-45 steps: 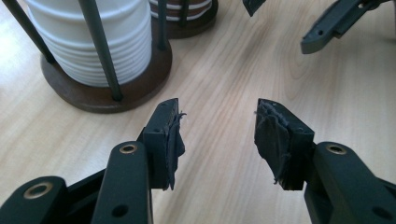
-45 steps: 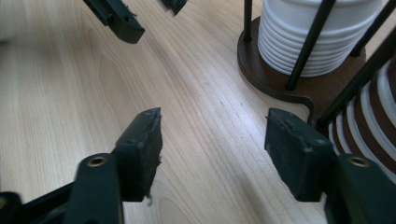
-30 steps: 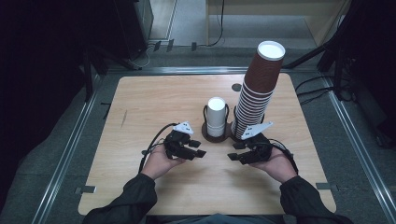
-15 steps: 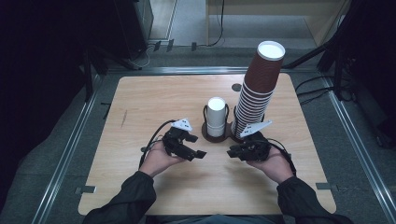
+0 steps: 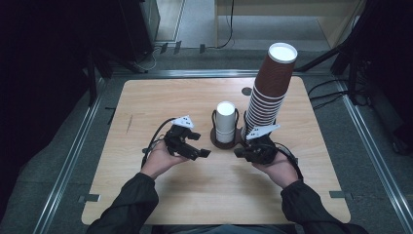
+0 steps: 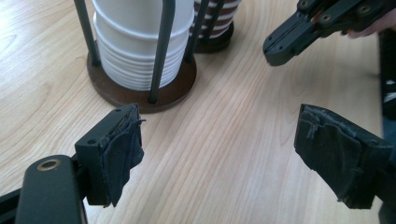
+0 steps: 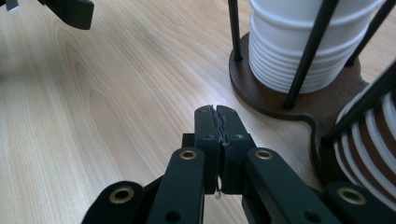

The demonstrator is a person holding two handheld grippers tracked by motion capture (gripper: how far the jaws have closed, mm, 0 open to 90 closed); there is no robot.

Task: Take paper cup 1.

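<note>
Before white cup stack (image 5: 225,122): left tongs (image 5: 202,149) just spreading, empty; right tongs (image 5: 237,152) closed together, empty.

Table (image 5: 146,195) evenly lit, surroundings dark; close views slightly soft.

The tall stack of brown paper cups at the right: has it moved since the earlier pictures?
No. The tall stack of brown paper cups stands at the same spot beside the short stack of white cups in the dark holder.
</note>
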